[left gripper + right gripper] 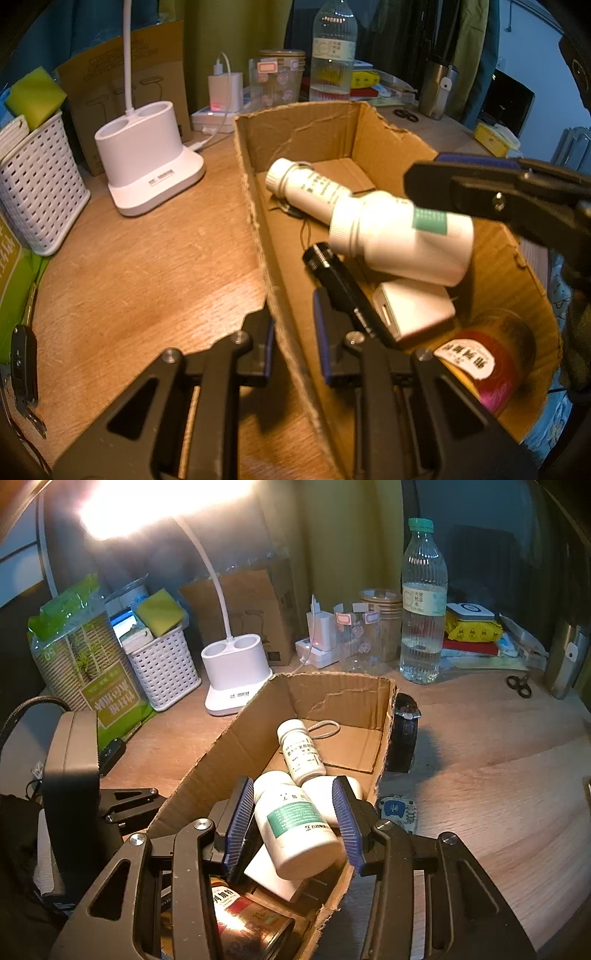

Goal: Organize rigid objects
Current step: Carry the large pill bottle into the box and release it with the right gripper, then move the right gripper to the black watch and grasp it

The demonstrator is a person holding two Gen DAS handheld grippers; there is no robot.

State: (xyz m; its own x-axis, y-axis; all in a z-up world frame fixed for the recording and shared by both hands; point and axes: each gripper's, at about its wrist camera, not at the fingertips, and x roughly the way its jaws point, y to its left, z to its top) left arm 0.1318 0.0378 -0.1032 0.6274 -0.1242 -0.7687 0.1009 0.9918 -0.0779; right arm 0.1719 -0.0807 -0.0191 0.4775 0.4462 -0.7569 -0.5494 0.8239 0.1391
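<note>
An open cardboard box (pixel 295 125) (pixel 236 738) stands on the wooden desk. In it lie a white pill bottle with a green label (pixel 402 240) (pixel 295 823), a second white bottle (pixel 306 188) (pixel 301 753), a white charger block (pixel 413 310), a black tube (pixel 343 291) and a red-labelled can (pixel 491 365) (pixel 240 919). My right gripper (pixel 291 823) (pixel 480 192) is open above the box, its pads either side of the green-label bottle with gaps. My left gripper (pixel 293 328) straddles the box's near wall, jaws narrowly apart, nothing held.
A white lamp base (pixel 147 166) (pixel 236 679), a white basket (pixel 37 192) (pixel 162 668), a water bottle (pixel 332 55) (pixel 423 605), a charger on a power strip (pixel 225 96), a black watch (pixel 404 734) beside the box, scissors (pixel 521 685), a car key (pixel 22 365).
</note>
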